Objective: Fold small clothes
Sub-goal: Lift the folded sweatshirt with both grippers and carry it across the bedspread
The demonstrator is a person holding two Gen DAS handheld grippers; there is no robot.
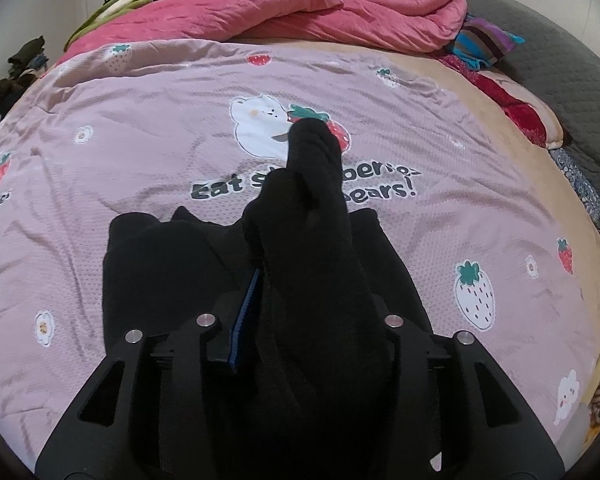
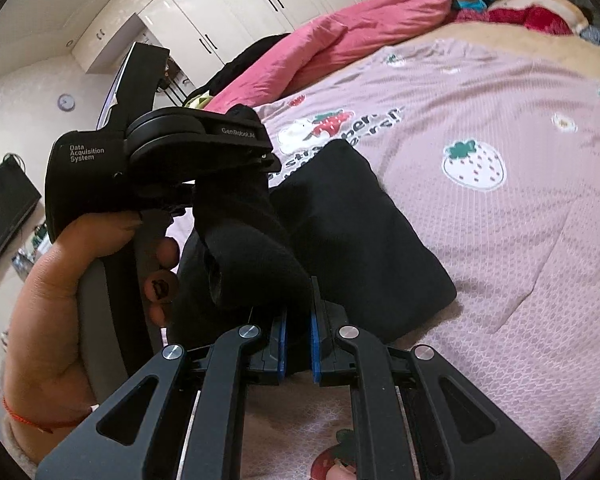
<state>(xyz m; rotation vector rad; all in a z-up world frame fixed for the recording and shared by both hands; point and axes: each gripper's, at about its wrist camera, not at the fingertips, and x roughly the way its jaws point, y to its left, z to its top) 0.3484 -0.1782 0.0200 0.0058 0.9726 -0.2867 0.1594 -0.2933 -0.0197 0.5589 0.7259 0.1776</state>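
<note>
I hold a two-finger gripper in each hand over a bed (image 1: 480, 208) covered by a pale pink blanket printed with strawberries and a white bear.

My left gripper (image 1: 300, 304) is clamped on a black sock (image 1: 312, 208). In the left wrist view the sock runs straight out along the gripper's fingers, away from me, its far tip rising in front of the bear print. Only one blue pad (image 1: 245, 312) shows beside the cloth; the other is buried under it.

My right gripper (image 2: 298, 344) faces the same sock (image 2: 252, 264) from its other end. In the right wrist view its two blue pads stand a little apart, with dark cloth sitting in the gap between them. I cannot tell whether they are pinching that cloth or only standing around it. Just beyond, my left hand (image 2: 68, 280) grips its tool, and the sock hangs in a short curved span from the left gripper (image 2: 220, 200) down to the right one.

So the sock's long axis runs from one gripper to the other, lifted off the bed. Under it, touching the blanket, lies a flat, dark folded garment (image 2: 372, 240), just beside both grippers.

My judgement is that the next move is to bring one end of the sock over to the other, and it depends on keeping that line taut.
</note>
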